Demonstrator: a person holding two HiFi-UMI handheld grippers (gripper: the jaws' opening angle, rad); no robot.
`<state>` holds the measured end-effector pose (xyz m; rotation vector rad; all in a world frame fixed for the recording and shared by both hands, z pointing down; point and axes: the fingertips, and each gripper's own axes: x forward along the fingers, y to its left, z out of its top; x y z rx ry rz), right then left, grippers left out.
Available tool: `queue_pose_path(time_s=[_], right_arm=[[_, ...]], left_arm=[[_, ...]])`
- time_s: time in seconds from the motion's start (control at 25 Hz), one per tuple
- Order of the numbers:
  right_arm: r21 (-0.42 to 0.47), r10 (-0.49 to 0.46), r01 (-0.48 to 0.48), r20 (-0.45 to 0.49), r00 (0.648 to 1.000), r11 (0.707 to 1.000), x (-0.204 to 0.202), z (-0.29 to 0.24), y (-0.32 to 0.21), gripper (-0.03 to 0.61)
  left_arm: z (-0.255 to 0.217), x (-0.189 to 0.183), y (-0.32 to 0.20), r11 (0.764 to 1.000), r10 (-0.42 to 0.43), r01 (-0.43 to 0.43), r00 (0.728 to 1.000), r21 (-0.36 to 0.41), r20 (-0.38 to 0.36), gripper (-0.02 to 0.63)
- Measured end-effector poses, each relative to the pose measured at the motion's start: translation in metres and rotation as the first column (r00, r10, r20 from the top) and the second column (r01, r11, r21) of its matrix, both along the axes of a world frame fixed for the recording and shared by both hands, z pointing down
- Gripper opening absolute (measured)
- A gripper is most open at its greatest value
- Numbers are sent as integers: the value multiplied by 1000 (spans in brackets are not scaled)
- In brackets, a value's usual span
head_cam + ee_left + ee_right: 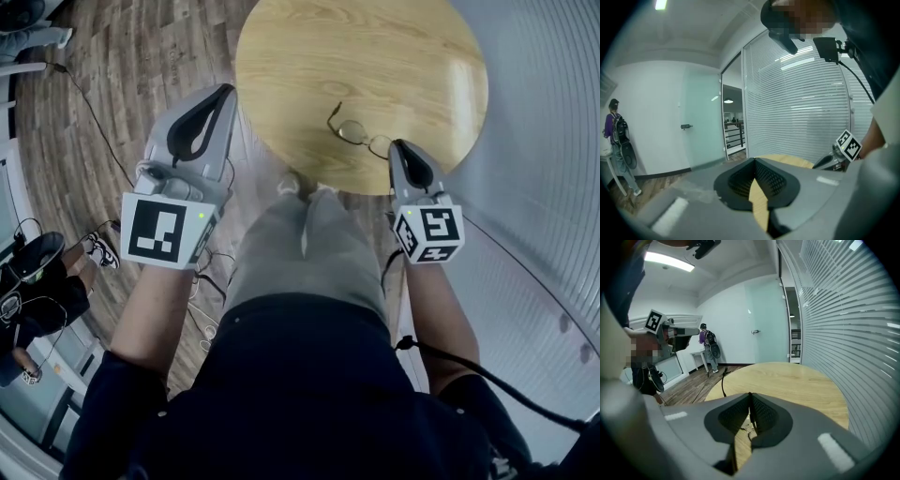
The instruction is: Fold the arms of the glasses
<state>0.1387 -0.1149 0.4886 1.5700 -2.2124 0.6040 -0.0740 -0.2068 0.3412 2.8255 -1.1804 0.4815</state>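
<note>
Pinching the glasses (354, 131) with the right gripper (397, 145), fingers pressed together on the thin frame beside one lens. Lying on the table (422, 56), close to its near edge, with one arm (335, 112) sticking out toward the middle of the table. Holding the left gripper (227, 90) off the table's left edge, over the floor, well apart from the glasses, with fingers pressed together on nothing.

Probably just about to start folding, with no arm seen tucked in yet.

Could slip out of such a small pinch when pushed on the arm, then slide off the near edge of the table and drop. Could bend or snap at the hinge if squeezed too hard or pushed the wrong way. Could scratch the lens if gripped on the glass.

Hard to catch a thin arm with shut fingers, so better to open the left gripper first, or just nudge the arm with its side. Easy to bump the table's left edge on the way in and knock the glasses loose. Best to go slowly, keep the frame flat on the table, and push the arm in toward the lenses, close to the hinge.
</note>
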Motion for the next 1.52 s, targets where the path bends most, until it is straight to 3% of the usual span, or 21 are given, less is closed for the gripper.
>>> queue_pose_path(time_s=[0.32,1.52], right_arm=[[-8,-22,22,6,1000,1000,-10,6,-5,26],[-57,-118,118,-3,993,991,-39,20,-31,26]], left_arm=[[2,-3,-3,1000,-8,8,1000,28,2,3],[8,-30,-15,996,-83,82,996,-37,-16,3]])
